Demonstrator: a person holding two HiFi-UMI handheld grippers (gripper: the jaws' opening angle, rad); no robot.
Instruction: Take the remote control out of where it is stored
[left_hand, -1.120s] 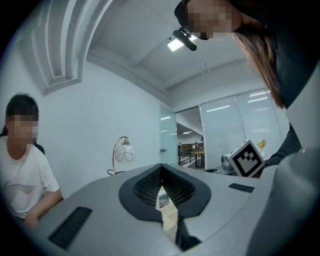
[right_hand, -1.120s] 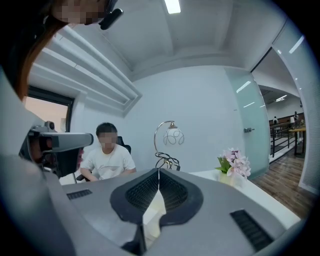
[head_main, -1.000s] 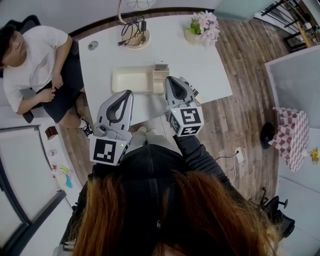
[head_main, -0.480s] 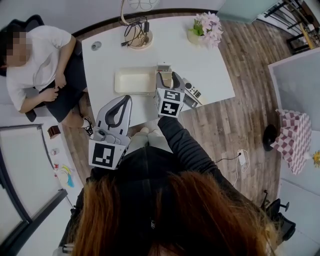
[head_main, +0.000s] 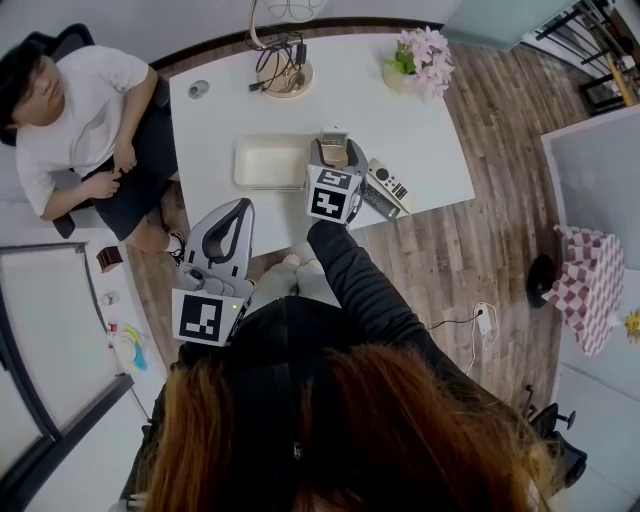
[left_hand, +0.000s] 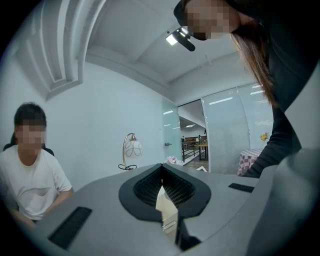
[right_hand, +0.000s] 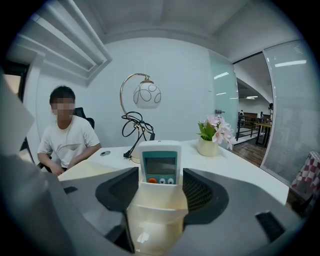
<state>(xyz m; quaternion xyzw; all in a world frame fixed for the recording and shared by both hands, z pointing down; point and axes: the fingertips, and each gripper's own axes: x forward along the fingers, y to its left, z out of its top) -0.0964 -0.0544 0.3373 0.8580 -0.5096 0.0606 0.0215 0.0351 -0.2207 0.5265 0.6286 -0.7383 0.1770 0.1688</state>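
A white remote control (right_hand: 160, 162) with a grey screen and an orange button stands upright in a cream holder (right_hand: 155, 212) on the white table (head_main: 420, 130). My right gripper (right_hand: 161, 195) is open, one jaw on each side of the holder and the remote, and the pads do not press on them. Its jaws have just been opening. From above, the right gripper (head_main: 334, 168) points at the holder (head_main: 333, 148). My left gripper (head_main: 238, 210) hangs shut off the table's near edge, with nothing held (left_hand: 161, 170).
A cream tray (head_main: 270, 160) lies left of the holder. Two other remotes (head_main: 385, 187) lie to its right near the table edge. A lamp (head_main: 285, 70) with cables and a flower pot (head_main: 420, 55) stand at the back. A person (head_main: 80, 120) sits at the left.
My right gripper has moved forward and down to the holder and its jaws have opened. The left gripper has drifted slightly toward the lower left.
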